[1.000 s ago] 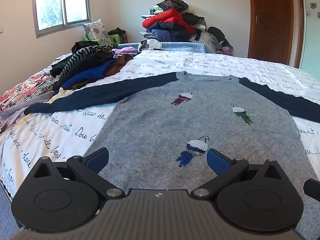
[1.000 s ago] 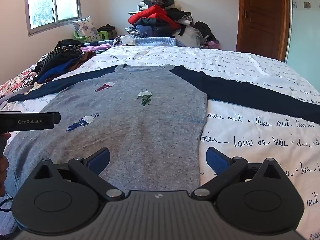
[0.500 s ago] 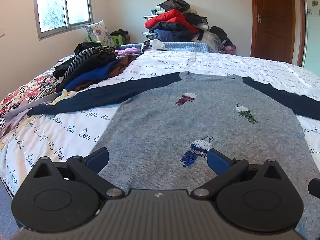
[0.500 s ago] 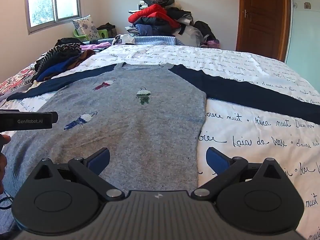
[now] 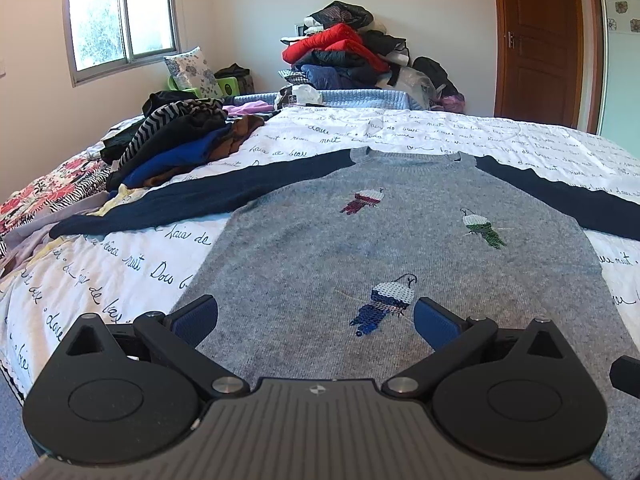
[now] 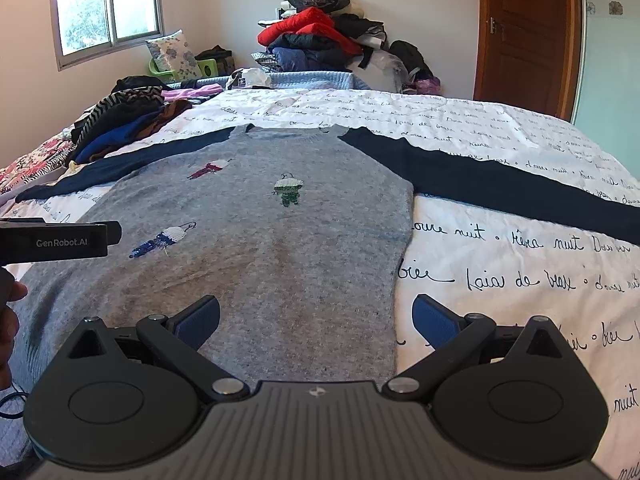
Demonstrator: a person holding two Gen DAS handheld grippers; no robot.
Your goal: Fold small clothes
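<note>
Grey sweater (image 5: 400, 248) lay flat on the bed (image 6: 520, 280), sleeves out; no fold made. Left gripper (image 5: 316, 320) and right gripper (image 6: 316, 318) fingers were apart, empty.

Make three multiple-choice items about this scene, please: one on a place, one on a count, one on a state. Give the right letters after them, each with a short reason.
1. Where does the grey sweater lie?
A. spread flat on the white bedspread
B. on the clothes heap by the far wall
C. hanging on the door

2. How many small embroidered figures show on its front?
A. one
B. three
C. five

3. How are the left gripper and the right gripper?
A. both shut on the sweater
B. one open, one shut
C. both open, holding nothing

Answers:
1 A: the body and both navy sleeves lie spread out on the bedspread with its script print.
2 B: one red, one green and one blue figure are visible.
3 C: in each wrist view the blue pads stand wide apart with only fabric seen between them.
</note>
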